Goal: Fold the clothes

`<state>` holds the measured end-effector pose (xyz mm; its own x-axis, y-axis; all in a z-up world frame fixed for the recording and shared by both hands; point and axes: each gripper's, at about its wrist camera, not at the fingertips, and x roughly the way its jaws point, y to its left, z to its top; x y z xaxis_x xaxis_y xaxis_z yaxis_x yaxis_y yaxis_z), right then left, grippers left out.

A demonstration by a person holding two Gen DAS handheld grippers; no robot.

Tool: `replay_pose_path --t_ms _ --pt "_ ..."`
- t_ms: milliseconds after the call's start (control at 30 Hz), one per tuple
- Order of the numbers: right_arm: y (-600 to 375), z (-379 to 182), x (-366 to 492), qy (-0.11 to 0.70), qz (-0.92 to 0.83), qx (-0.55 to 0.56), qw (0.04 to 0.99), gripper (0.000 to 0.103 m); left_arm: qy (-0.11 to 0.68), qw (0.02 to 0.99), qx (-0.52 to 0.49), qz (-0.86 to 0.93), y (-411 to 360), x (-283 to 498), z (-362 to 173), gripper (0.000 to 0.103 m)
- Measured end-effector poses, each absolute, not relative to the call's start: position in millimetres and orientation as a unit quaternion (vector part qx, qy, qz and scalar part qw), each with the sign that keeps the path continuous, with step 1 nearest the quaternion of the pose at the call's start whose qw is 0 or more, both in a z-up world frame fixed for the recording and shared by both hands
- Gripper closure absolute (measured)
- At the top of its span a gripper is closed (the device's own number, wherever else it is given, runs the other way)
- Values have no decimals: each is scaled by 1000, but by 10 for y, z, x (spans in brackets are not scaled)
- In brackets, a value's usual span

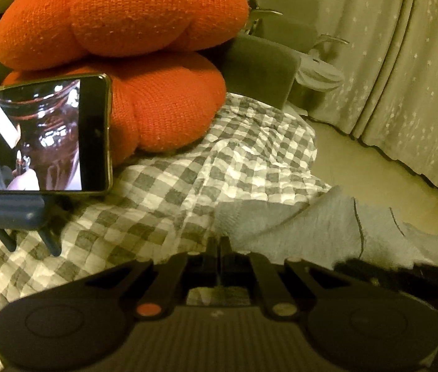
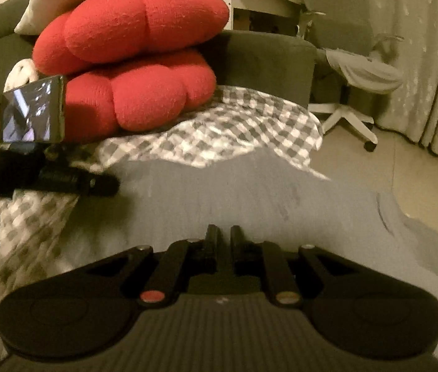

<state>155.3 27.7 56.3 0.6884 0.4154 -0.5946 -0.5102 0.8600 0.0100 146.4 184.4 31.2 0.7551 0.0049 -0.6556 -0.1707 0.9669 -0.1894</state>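
Grey fleece garment (image 2: 234, 192) lay spread on the checkered bedcover (image 1: 163, 186), long axis running left to right, its right end hanging past the bed's edge toward bare floor (image 2: 405, 167). Left gripper (image 1: 218, 243) was fully closed at the garment's near-left edge; whether it pinched cloth was unclear. Right gripper (image 2: 223, 235) stood narrowly parted above the fleece, nothing visible between. Red cushions (image 1: 119, 31) and a propped phone (image 1: 39, 136) crowded the far left.

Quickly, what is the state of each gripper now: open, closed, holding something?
Left gripper: closed, pinching the edge of the grey garment.
Right gripper: jaws opening, a small gap, nothing held; grey garment lies beneath.
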Motion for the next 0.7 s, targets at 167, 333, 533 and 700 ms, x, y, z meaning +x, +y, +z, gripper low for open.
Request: replay_pose_path --t_ms 167,333,533,700 --pt "458 573 1791 305 241 -89 917 88 351 927 -121 48 1845 1470 291 102" --pt "614 551 1901 300 218 -123 921 90 351 927 -126 47 1864 1461 294 102" --pt "325 753 1727 296 212 -57 930 90 351 927 -126 45 1864 1453 300 102" --pt "-245 710 1564 339 171 -50 924 88 351 927 -120 49 1847 1453 290 102"
